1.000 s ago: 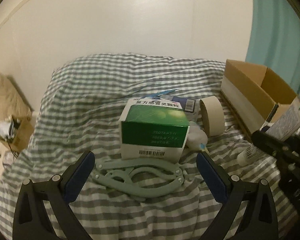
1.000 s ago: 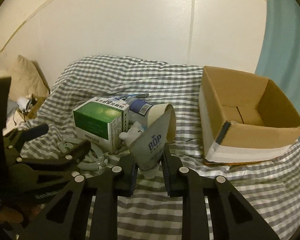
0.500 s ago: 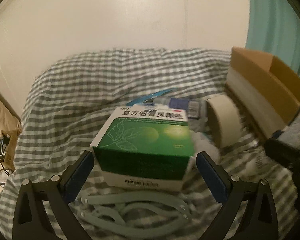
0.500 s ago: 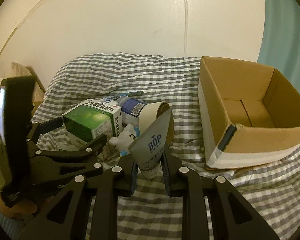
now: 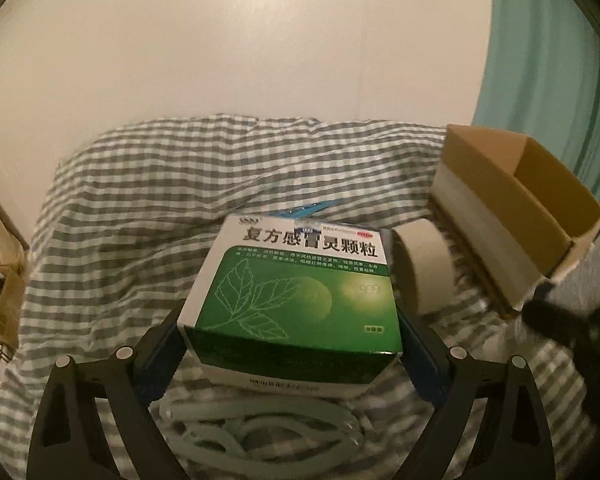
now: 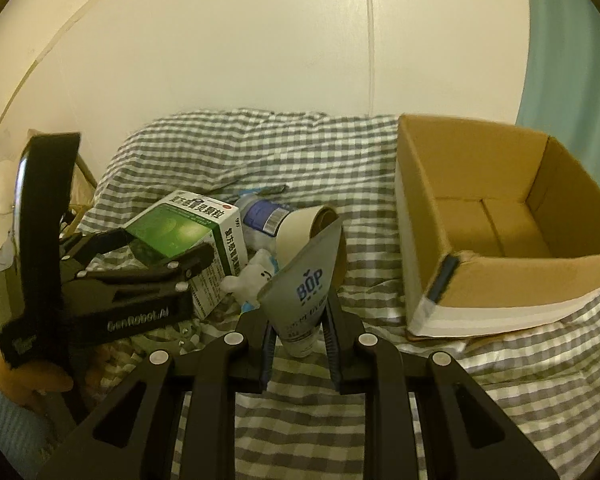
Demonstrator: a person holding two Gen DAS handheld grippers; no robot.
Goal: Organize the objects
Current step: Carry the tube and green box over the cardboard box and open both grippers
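My left gripper has its jaws on both sides of a green and white medicine box, touching or nearly touching its sides; the box also shows in the right wrist view. My right gripper is shut on a grey BOP tube and holds it upright above the bed. An open, empty cardboard box stands to the right; it shows in the left wrist view too.
On the checked bedspread lie a tape roll, a pale green hanger clip, a white bottle with a blue label and a small white plush. A wall is behind the bed, a teal curtain at right.
My left gripper has moved forward over the hanger clip until its jaws flank the medicine box. My right gripper has kept the tube and shifted a little toward the cardboard box.
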